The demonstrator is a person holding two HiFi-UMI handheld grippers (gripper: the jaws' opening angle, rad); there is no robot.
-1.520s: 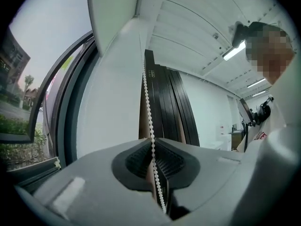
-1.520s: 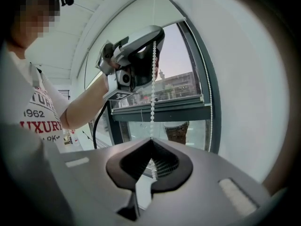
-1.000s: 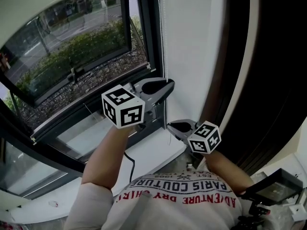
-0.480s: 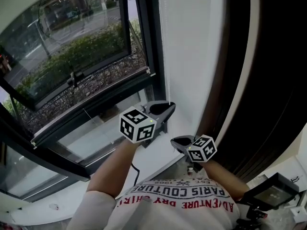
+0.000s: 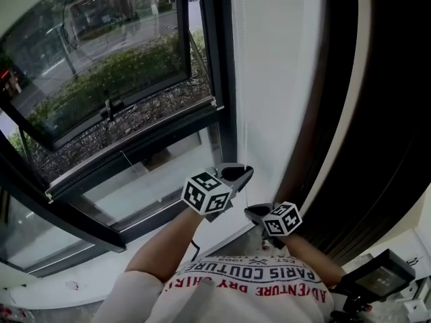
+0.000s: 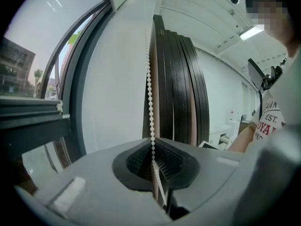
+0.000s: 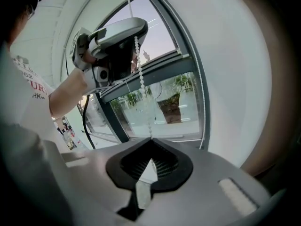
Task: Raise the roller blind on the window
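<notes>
In front of me and below, the dark-framed window [image 5: 121, 93] fills the left of the head view. The white wall [image 5: 276, 79] stands just beside its frame, and tall dark panels [image 5: 377, 113] rise to the right of that. I cannot pick out the blind's own fabric with certainty. My left gripper [image 5: 246, 171] sits low by the wall, with my right gripper [image 5: 250, 210] just beneath and beside it. The blind's bead chain [image 6: 150, 93] hangs straight down along the wall. It passes between the pads of my left gripper, whose jaws have just been closing tighter and now clamp it. From there the chain drops to my right gripper's tips, and those jaws are pressed together on it too.
</notes>
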